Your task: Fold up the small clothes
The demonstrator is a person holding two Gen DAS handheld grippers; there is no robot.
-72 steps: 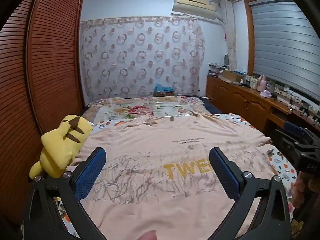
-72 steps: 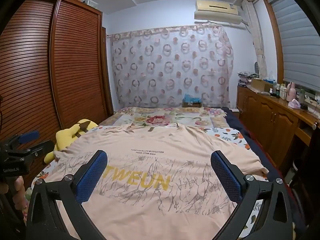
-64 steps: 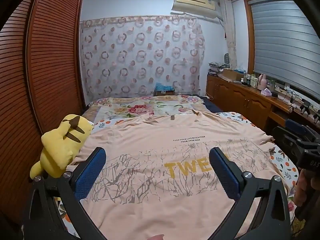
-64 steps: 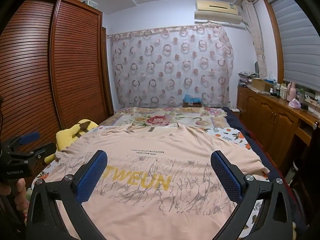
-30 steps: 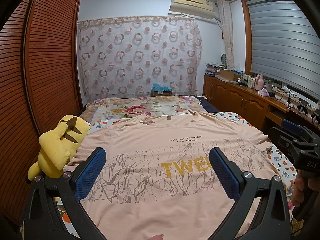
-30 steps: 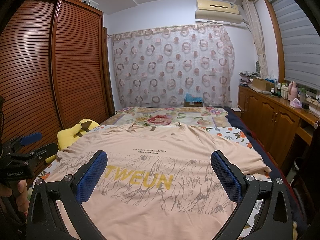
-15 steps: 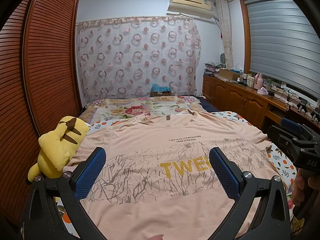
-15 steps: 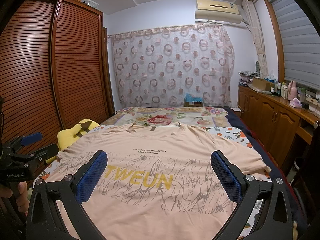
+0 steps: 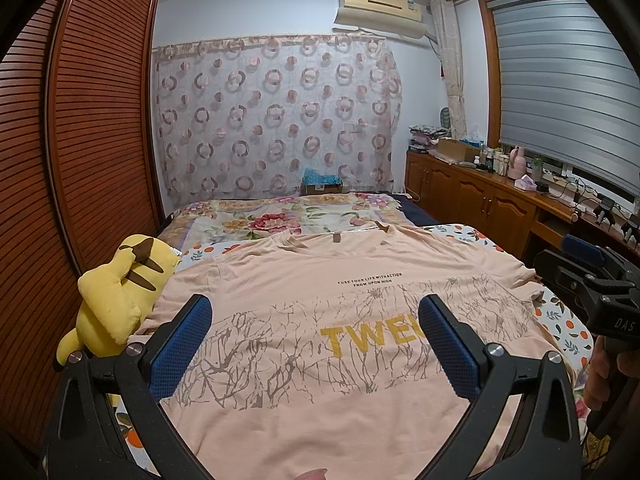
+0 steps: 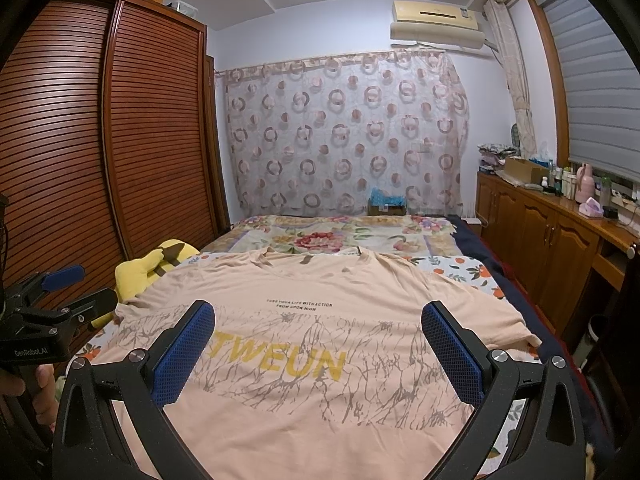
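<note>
On the bed [image 10: 472, 268] — peach T-shirt [image 10: 320, 420], "TWEUN" in yellow.

Right gripper [image 10: 318, 344] jaws spread wide, above peach T-shirt [image 10: 320, 344] lying flat on bed [image 10: 472, 270]; left gripper [image 10: 60, 292] at 9 o'clock; yellow plush toy [image 10: 156, 264] at 10 o'clock.

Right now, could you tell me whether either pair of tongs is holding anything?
Nothing is held: the left tongs and right tongs are both open above the flat peach T-shirt.
</note>
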